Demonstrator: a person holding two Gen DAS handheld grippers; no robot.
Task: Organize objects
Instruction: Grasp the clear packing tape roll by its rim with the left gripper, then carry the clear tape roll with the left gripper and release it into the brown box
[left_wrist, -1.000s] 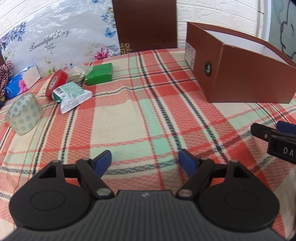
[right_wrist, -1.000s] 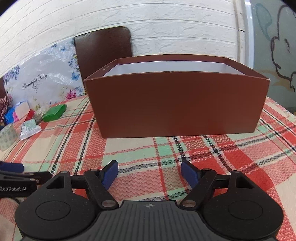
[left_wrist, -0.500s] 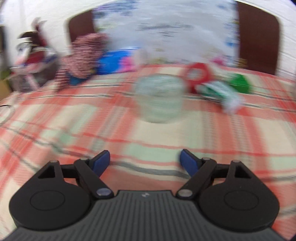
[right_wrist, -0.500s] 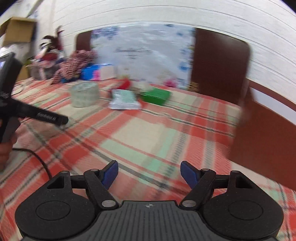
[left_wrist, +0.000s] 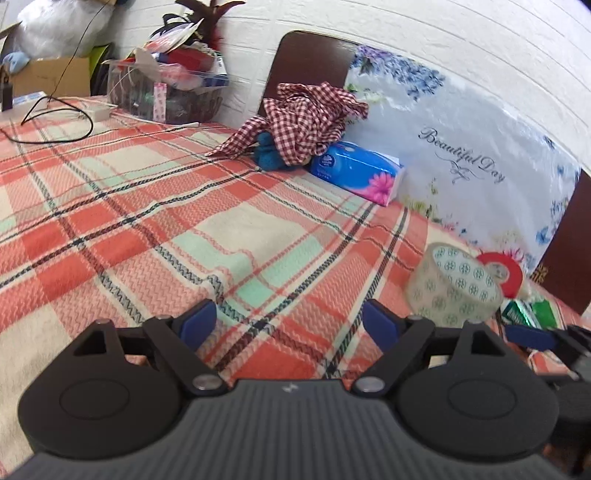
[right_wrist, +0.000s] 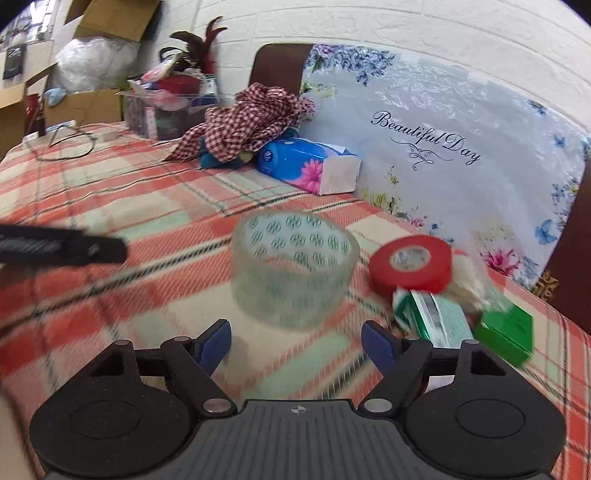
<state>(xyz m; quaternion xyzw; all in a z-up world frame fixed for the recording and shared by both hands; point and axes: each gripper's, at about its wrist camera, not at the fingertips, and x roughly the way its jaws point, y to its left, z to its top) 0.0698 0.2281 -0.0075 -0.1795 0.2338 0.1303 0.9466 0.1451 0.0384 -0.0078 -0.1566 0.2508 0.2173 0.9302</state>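
Note:
A clear tape roll with green print (right_wrist: 293, 269) stands on the plaid tablecloth just ahead of my open, empty right gripper (right_wrist: 297, 343). It also shows in the left wrist view (left_wrist: 452, 290), to the right of my open, empty left gripper (left_wrist: 290, 325). A red tape roll (right_wrist: 410, 267) lies right of the clear roll, with a green-white packet (right_wrist: 434, 319) and a green box (right_wrist: 508, 330) beside it. A blue tissue pack (right_wrist: 308, 170) and a checked cloth (right_wrist: 251, 122) lie farther back.
A floral "Beautiful Day" bag (right_wrist: 443, 147) leans against the white brick wall. A cluttered basket (left_wrist: 170, 86) and a black cable (left_wrist: 55, 122) sit at the far left. The left gripper's finger (right_wrist: 62, 245) reaches in from the left of the right wrist view.
Both grippers have swung left, away from the brown box, which is out of view. The right gripper has closed in on the clear tape roll. Both stay open.

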